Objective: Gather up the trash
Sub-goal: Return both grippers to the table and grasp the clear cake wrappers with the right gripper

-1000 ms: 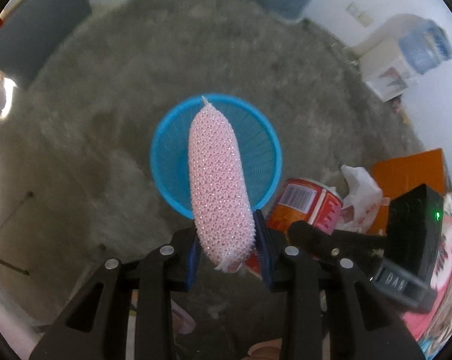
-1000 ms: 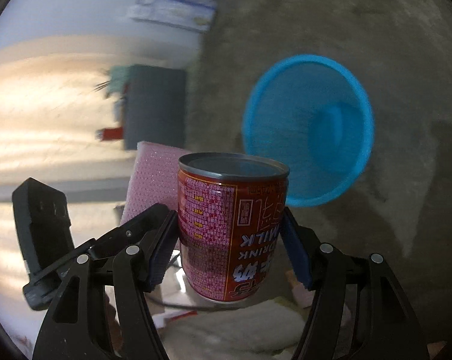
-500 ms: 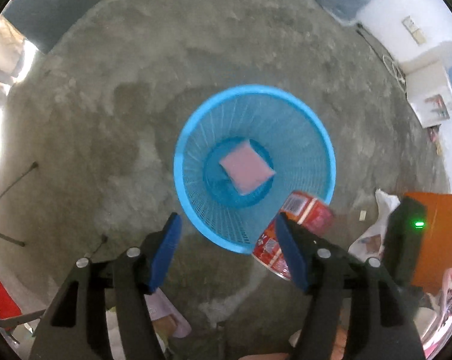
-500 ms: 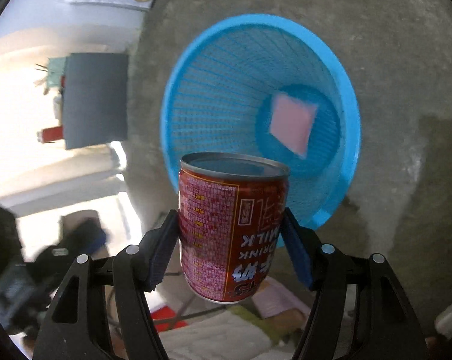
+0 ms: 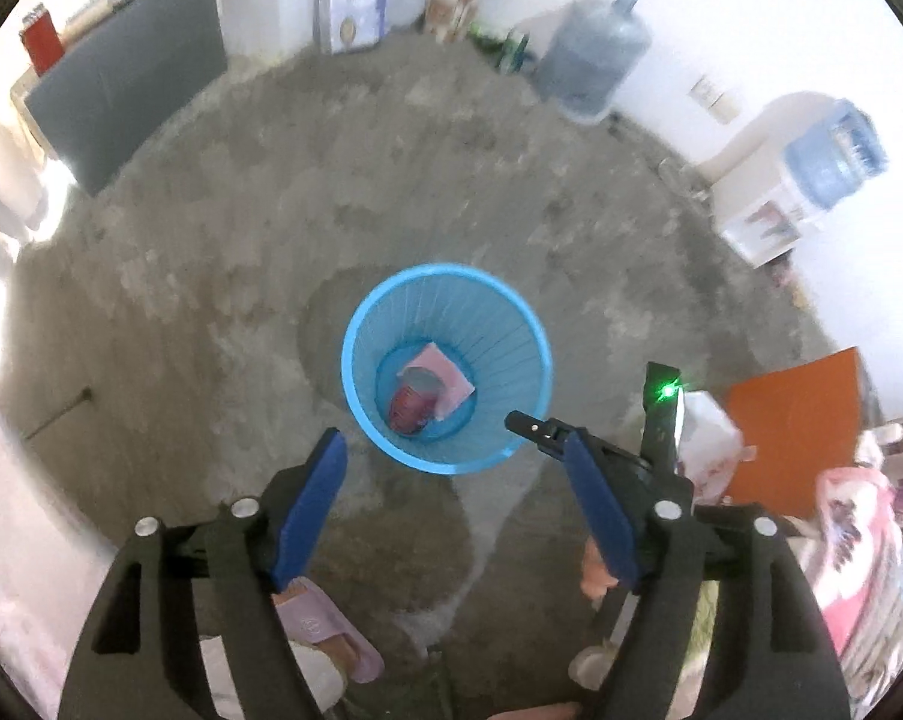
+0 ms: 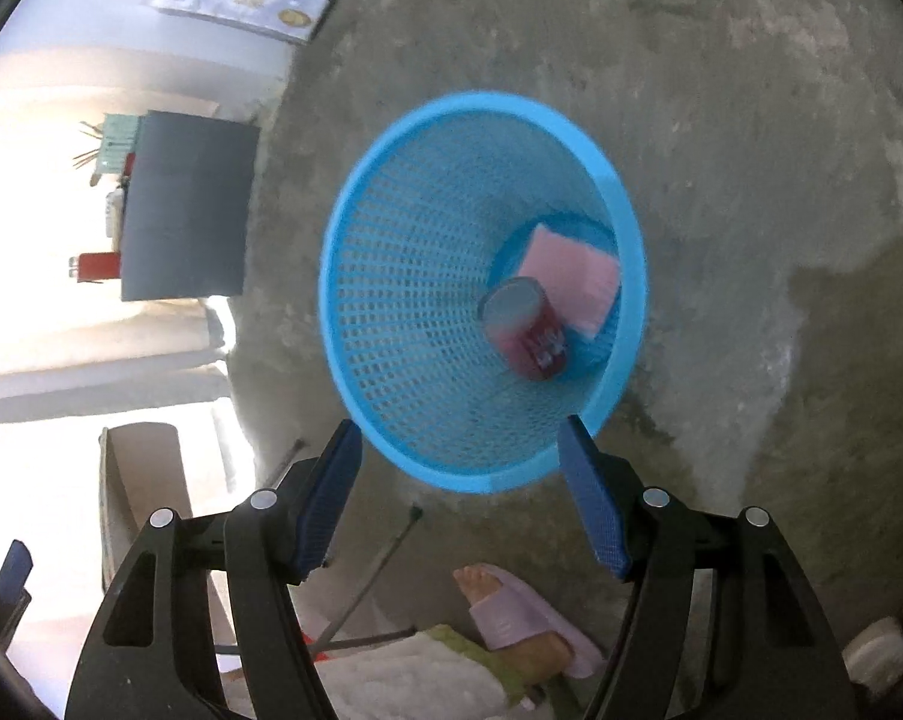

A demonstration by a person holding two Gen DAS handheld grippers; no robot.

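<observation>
red can [image 6: 526, 333] on its side in blue basket [image 6: 391, 312], touching pink sponge [image 6: 571, 273]. left gripper [image 5: 457, 450] spread, empty. right gripper [image 6: 458, 435] spread, empty.

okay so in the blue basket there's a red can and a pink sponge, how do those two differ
The red can is a round cylinder with a grey metal end; the pink sponge is a flat rectangular pad. The can lies on its side, partly on top of the sponge, which lies flat under it. The can carries printed lettering; the sponge looks plain. Both sit at the bottom of the blue basket, and neither gripper holds them.
</observation>
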